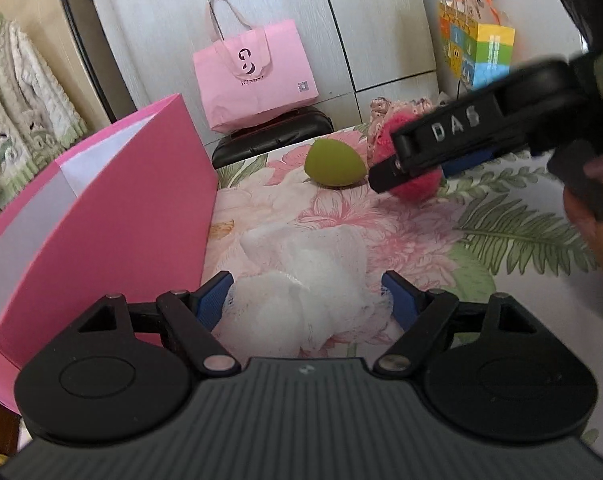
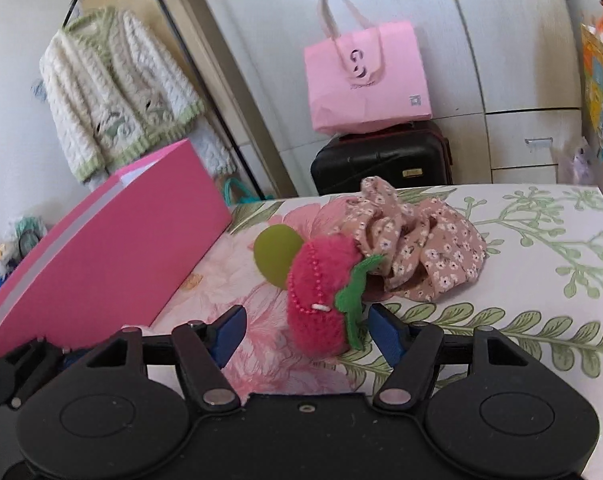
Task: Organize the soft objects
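Two hand-held grippers work over a table (image 2: 541,240) covered with a floral cloth. The left gripper (image 1: 307,300) is held low and roughly level, its blue pads (image 1: 211,300) spread apart on either side of a white mesh sponge (image 1: 301,276) that lies on the cloth; neither pad visibly presses it. The right gripper (image 2: 305,330) reaches in from the right, angled slightly downward, with its pads (image 2: 385,332) parted around a fuzzy red strawberry toy (image 2: 321,296); the right pad lies just beside the toy's green leaf, the left pad stands clear. In the left wrist view a hand (image 1: 597,220) grips the right gripper's handle. A green egg-shaped sponge (image 1: 333,162) rests just behind the toy, and a crumpled floral cloth (image 2: 421,248) lies beyond it. A pink box (image 2: 113,256) stands open along the table's left edge.
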### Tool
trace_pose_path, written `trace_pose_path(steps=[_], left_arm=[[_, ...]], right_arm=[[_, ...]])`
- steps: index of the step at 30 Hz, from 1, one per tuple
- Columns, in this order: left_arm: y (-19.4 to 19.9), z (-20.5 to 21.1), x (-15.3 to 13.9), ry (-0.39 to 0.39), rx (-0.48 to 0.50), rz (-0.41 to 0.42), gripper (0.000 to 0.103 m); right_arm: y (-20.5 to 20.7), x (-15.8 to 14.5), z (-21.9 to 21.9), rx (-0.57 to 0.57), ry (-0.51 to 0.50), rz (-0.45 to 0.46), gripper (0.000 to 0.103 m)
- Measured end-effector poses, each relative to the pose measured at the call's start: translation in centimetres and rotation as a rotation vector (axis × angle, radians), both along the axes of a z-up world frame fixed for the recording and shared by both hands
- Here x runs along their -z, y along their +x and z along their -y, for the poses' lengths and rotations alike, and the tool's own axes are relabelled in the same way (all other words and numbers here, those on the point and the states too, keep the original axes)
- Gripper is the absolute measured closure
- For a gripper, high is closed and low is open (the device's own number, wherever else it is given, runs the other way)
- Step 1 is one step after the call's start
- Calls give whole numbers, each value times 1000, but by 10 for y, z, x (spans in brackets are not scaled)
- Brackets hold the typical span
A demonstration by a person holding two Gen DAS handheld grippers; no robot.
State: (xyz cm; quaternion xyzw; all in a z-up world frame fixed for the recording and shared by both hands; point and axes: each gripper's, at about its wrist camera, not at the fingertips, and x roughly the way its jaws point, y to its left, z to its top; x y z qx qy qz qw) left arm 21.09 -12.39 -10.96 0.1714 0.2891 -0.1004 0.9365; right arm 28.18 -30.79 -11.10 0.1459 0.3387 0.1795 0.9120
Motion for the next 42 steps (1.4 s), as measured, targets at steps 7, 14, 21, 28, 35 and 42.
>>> trace_pose_path(steps=[7, 14, 21, 28, 35, 42], left_arm=[[2, -5, -2, -13, -11, -10, 48], [1, -13, -5, -68, -27, 11, 57], [-5, -18, -8, -115, -30, 27, 59], [-12, -24, -14, -191, -29, 16, 62], [-22, -24, -17, -195, -6, -1, 68], [-18, -27, -14, -224, -15, -76, 58]], right_arm=[[-5, 1, 2, 0, 29, 13, 71], [-34, -1, -3, 47, 6, 49, 74], [-78, -9, -15, 67, -55, 93, 74], [-105, -9, -24, 63, -83, 104, 74], [-120, -6, -26, 72, -91, 105, 74], [-128, -7, -26, 80, -94, 123, 73]])
